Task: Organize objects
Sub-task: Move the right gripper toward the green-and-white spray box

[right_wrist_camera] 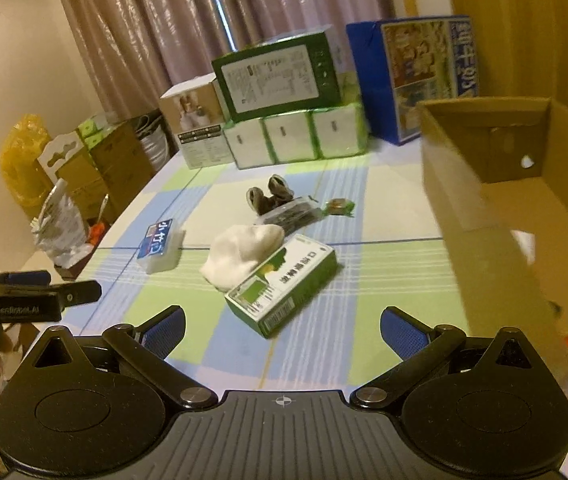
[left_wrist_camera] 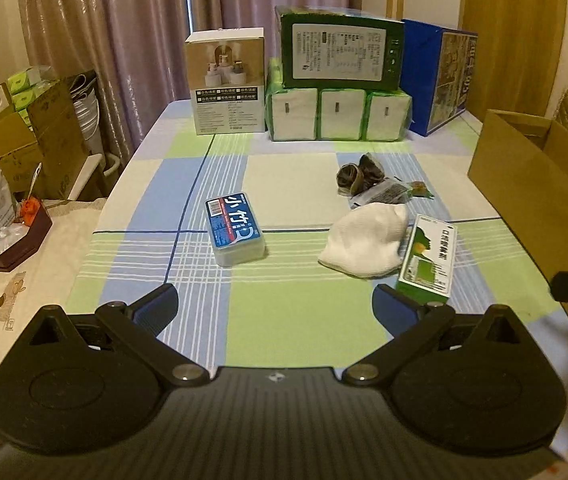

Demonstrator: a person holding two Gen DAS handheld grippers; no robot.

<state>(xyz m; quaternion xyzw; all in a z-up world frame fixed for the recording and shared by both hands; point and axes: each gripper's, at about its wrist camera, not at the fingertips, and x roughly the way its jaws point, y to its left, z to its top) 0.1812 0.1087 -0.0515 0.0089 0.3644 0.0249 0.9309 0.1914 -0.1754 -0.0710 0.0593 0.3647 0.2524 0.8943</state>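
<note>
Flanking one green box [right_wrist_camera: 281,286], both tongs, left [left_wrist_camera: 275,309] and right [right_wrist_camera: 282,330], spread, empty.

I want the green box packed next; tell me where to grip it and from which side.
Grip the green box across its two long narrow sides, near the middle, coming down from above with the right gripper, whose jaws are open. It lies flat, and its far end touches the white cloth, so stay near the middle.

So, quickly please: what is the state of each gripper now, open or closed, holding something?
Left gripper: open, holding nothing.
Right gripper: open, holding nothing.
</note>
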